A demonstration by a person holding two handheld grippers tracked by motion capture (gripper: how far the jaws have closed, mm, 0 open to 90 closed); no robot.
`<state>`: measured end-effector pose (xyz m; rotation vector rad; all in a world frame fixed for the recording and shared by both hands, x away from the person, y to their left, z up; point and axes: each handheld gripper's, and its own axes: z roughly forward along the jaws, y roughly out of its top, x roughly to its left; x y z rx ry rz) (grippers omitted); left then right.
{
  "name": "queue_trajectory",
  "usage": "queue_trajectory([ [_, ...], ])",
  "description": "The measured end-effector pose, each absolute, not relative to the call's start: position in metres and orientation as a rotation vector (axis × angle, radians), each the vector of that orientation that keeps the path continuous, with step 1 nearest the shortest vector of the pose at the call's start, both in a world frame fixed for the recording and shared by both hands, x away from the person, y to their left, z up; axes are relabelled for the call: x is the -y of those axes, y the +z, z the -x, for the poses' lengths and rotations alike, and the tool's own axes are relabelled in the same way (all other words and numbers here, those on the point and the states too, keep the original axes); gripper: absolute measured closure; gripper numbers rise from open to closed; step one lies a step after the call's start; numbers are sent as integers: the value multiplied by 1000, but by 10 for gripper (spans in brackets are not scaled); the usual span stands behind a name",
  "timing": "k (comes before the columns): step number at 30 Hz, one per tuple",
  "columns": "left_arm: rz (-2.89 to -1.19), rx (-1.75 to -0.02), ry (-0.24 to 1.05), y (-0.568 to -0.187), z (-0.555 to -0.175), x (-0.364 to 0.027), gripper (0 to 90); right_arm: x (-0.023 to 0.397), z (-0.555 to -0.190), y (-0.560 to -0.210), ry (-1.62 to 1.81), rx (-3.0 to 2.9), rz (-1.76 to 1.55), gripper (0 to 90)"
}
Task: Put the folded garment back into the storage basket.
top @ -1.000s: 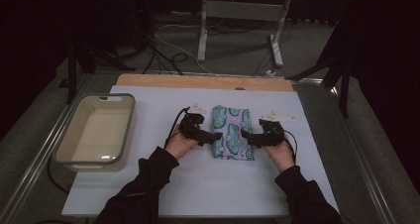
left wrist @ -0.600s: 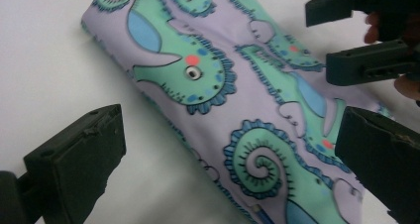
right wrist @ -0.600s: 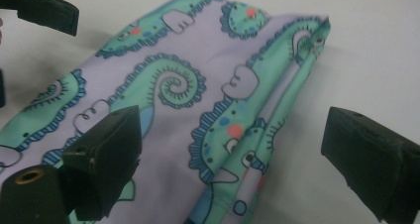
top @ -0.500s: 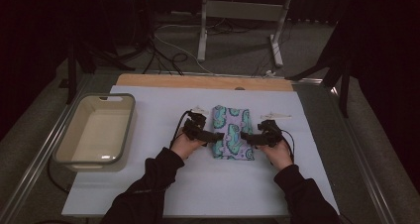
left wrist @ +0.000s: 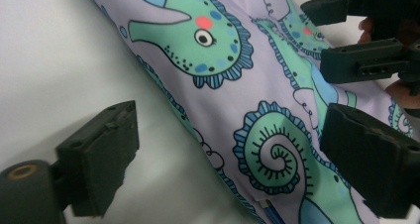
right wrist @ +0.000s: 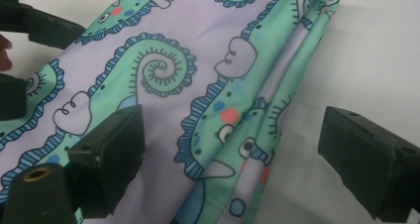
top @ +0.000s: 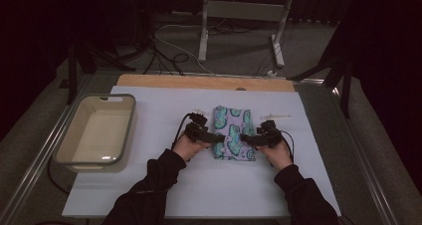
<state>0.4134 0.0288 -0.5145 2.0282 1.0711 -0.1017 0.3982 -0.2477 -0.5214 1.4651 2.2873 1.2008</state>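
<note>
Seen from the left claw's own camera: left claw [left wrist: 225,169] spread wide, jaws just closing a little, one jaw over bare white surface, the other above the folded lilac cloth with green seahorse print [left wrist: 247,100]; the cloth edge between them, not yet pinched. Farther off in the same view, the black jaws of the right claw [left wrist: 346,35], parted as well.

From the right claw's camera: right claw [right wrist: 233,169] released, jaws far apart, astride the wrinkled folded edge of the cloth [right wrist: 173,65], one jaw above the print, one above the white surface. No pressing on the fabric visible.

From the high view, things the close views miss: both hands at the near half of the cloth [top: 232,133], left claw [top: 215,137] at its left edge, right claw [top: 245,139] at its right edge, dark sleeves entering from below. Cloth near the middle of the white sheet covering the tabletop [top: 164,195]. To the left, well apart, an empty beige rectangular plastic tub [top: 69,155]. Beyond the cloth, a light wooden strip [top: 204,81] along the far edge. Behind it, dark floor with loose cables [top: 169,48] and a grey metal stand [top: 244,11]; room dim.
</note>
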Motion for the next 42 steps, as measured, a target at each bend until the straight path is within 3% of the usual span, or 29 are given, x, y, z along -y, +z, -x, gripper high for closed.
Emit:
queue_trajectory([
  [7,-2045,-1076,-150,-520,-413,-25,201,245,-397,-525,1174,-2326,-1461,134],
  [12,-2053,-1043,-179,-521,-410,-19,357,243,-394,-523,1126,-2353,-1424,202],
  [25,-2050,-1043,-189,-524,-408,-14,543,233,-385,-520,1124,-2424,-1383,579],
  [31,-2083,-1028,-176,-522,-407,-11,629,230,-385,-519,1136,-2462,-1391,700],
  [34,-2080,-1022,-166,-521,-406,-10,685,230,-384,-520,1151,-2456,-1391,733],
  [42,-2080,-1027,-149,-517,-404,-9,729,231,-380,-520,1185,-2412,-1395,775],
])
